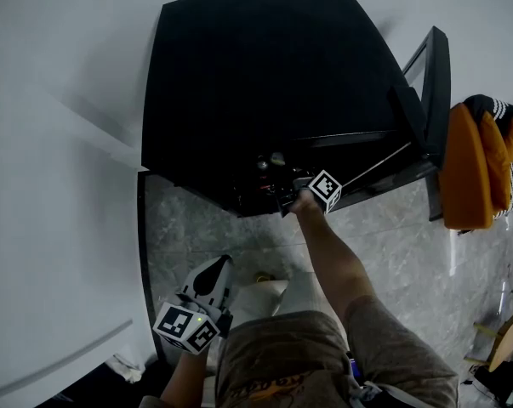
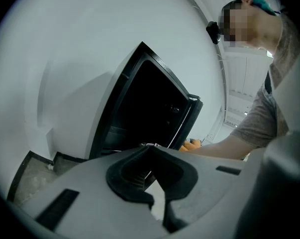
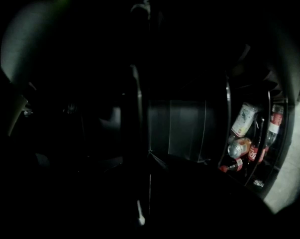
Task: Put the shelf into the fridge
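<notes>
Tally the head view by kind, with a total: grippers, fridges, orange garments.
grippers: 2, the left gripper and the right gripper
fridge: 1
orange garment: 1
total: 4

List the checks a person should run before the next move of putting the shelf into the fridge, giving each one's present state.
1. Fridge door open: ok.
2. Right gripper at the fridge opening: ok.
3. Right jaws' hold on the shelf: cannot tell; its view is too dark.
4. Left gripper free, jaws together on nothing: ok.
5. Bottles sit in the door rack, out of the cavity: ok.
</notes>
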### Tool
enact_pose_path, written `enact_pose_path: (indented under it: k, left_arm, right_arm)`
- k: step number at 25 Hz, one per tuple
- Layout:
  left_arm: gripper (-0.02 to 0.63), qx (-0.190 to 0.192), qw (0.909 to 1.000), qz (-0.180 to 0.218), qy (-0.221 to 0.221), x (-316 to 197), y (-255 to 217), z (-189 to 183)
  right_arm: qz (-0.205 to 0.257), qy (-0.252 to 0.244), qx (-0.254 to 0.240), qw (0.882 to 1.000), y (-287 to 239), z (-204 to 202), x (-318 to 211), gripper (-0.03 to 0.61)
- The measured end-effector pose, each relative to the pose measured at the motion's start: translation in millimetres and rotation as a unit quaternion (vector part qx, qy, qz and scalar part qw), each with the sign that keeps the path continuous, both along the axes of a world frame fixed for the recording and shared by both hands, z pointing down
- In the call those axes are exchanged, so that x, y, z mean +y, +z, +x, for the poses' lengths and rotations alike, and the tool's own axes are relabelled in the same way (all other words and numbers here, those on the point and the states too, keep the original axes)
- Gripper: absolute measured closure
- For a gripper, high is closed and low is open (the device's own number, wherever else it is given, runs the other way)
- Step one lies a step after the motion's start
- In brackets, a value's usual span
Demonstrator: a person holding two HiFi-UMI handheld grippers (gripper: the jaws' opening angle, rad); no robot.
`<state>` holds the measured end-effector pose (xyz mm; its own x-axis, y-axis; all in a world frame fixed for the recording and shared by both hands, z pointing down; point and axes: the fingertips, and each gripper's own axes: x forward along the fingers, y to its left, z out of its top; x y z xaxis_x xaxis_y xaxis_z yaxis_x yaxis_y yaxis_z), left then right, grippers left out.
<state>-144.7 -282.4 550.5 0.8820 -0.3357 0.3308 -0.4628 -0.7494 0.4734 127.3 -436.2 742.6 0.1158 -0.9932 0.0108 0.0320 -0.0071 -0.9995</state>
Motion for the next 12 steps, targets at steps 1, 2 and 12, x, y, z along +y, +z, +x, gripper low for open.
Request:
enact_pose_path:
  k: [1, 2, 12]
  left_arm:
    - [0.610, -0.001, 1.0000, 0.000, -0.001, -0.6, 0.8, -0.8]
    - [0.609, -0.001, 1.0000, 0.000, -0.002, -1.4, 1.8, -1.7]
    - [0.609, 0.000, 1.0000, 0.000, -0.004, -3.1, 8.0, -5.0]
  right_arm:
    - [0.001, 0.001, 0.004, 1.000, -1.3, 1.5, -3.7, 0.551]
    - [0.002, 0.002, 0.009, 1.000, -2.9, 2.8, -6.8, 0.552]
    - [0.002, 0.010, 0.013, 1.000, -5.8, 11.0, -26.2, 0.552]
